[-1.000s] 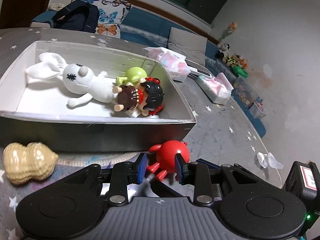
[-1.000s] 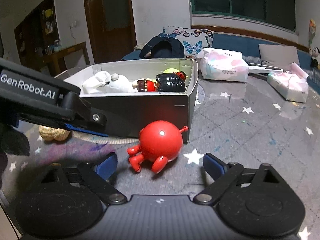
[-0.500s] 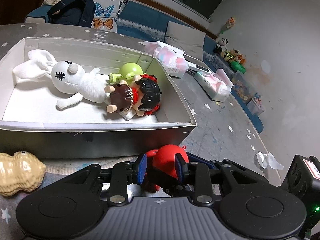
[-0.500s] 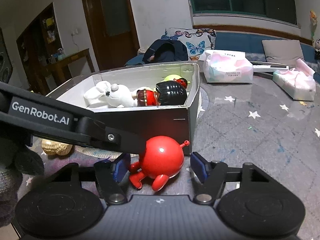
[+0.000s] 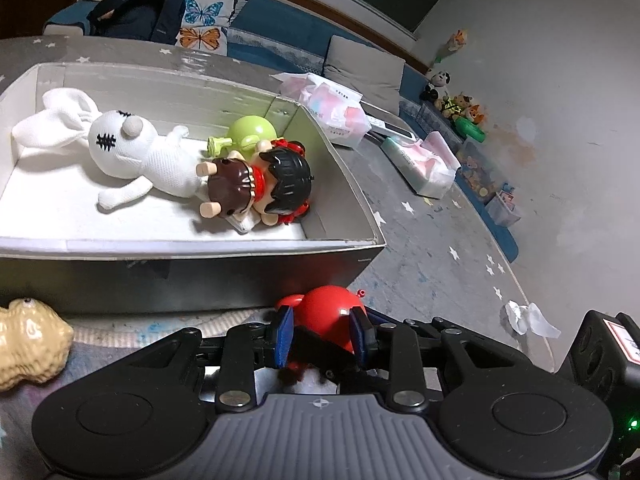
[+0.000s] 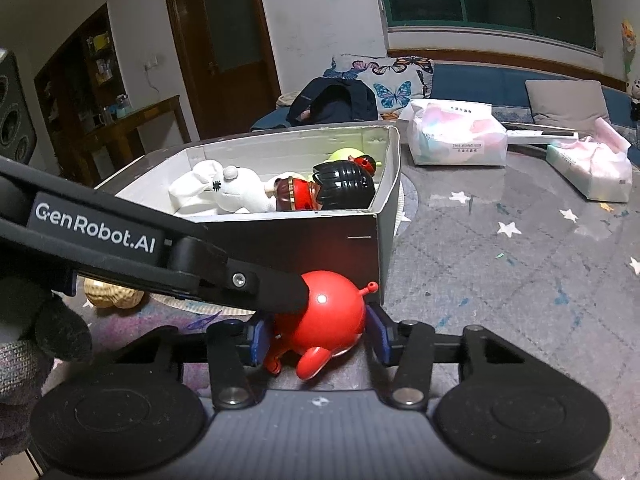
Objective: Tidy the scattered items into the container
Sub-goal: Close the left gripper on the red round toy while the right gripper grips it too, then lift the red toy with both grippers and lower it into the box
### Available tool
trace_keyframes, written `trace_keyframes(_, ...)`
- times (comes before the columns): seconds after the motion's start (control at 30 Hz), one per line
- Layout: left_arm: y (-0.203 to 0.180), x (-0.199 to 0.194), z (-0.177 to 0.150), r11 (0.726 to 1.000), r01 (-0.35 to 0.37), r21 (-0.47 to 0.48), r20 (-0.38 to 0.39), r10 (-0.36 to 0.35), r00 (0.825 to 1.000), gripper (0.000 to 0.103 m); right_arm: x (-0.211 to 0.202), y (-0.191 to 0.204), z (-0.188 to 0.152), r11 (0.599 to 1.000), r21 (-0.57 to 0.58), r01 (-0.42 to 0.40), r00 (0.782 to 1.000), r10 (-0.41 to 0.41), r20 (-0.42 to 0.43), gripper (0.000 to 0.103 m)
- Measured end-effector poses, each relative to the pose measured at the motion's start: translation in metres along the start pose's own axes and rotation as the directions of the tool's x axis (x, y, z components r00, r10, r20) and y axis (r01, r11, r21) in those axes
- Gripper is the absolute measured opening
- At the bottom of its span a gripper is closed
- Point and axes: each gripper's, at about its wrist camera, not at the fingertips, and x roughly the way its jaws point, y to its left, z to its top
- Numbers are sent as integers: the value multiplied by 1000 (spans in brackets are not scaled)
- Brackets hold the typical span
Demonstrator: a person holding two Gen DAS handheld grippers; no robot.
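Note:
A red round toy [image 5: 326, 312] lies on the grey star-patterned floor just in front of the white box's [image 5: 352, 245] near corner. My left gripper [image 5: 322, 338] is shut on the red toy. My right gripper [image 6: 320, 338] has closed around the same red toy [image 6: 328, 320], its blue pads touching both sides. The left gripper's arm [image 6: 160, 252] crosses the right wrist view. The box holds a white plush rabbit [image 5: 132, 148], a green toy [image 5: 250, 132] and a black-haired doll [image 5: 260, 188]. A tan peanut-shaped toy [image 5: 28, 346] lies on the floor left of the grippers.
Two tissue packs [image 6: 456, 136] [image 6: 592, 168] lie on the floor to the right. A crumpled paper scrap [image 5: 528, 318] lies at the right. A sofa with butterfly cushions [image 6: 384, 80] and a dark backpack [image 6: 336, 100] stands behind the box.
My right gripper moved forward and closed from wide open onto the red toy. My left gripper stayed shut on it; the view shifted slightly toward the box.

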Motion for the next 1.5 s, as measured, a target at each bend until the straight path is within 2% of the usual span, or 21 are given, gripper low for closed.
trace_keyframes(0.3,-4,-16,-11,1000,23,5,28,-23,999,32,-16,12,-4,998,-59,15,1000,-14,19,49)
trace_keyframes(0.47,-8,-34,-12,999,42,6,69,-42,997,32,-32,21,2,994,-105,23,999,-17,50,49)
trace_keyframes(0.7,-16,-63,5,999,52,17,171,-54,984,32,-48,34,30,985,-170,26,992,-4,125,49)
trace_keyframes(0.9,-6,-75,25,999,32,-8,223,-30,974,32,-38,49,57,972,-234,14,989,20,143,49)
trace_keyframes(1.23,25,-80,50,999,-21,-48,252,33,967,33,-5,68,90,962,-267,-49,992,79,103,49)
trace_keyframes(1.5,62,-65,63,991,-38,-132,216,66,974,33,35,78,100,952,-292,-97,994,105,13,49)
